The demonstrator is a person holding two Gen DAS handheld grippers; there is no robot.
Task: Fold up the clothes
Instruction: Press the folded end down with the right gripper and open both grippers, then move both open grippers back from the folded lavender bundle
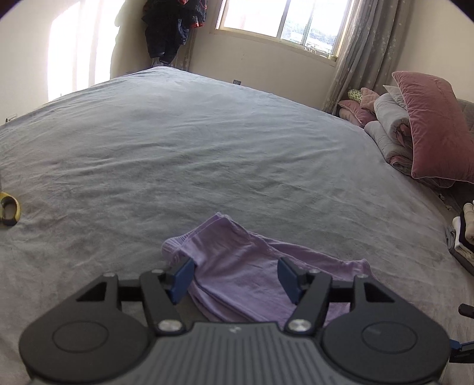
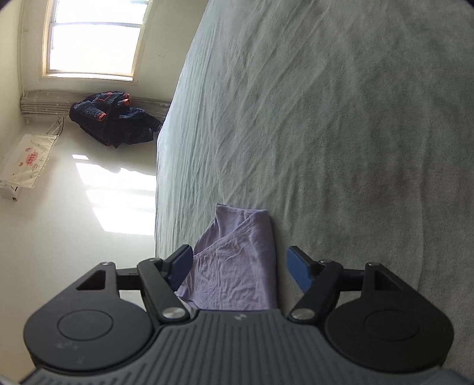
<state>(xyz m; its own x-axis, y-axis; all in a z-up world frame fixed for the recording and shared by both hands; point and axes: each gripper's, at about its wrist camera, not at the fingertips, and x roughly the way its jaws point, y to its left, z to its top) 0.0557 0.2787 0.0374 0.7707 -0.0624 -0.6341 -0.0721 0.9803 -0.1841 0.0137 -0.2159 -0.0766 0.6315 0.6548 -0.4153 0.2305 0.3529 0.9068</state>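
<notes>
Lilac garment [image 1: 246, 275] lies folded on grey bedsheet [image 1: 207, 148], both jaws spread.

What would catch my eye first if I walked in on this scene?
Probably the lilac garment, folded small on the wide grey bed, with the left gripper and the right gripper each poised over it, jaws open. Next, the pink pillow leaning on rolled bedding at the bed's right side, and the bright window beyond.
</notes>
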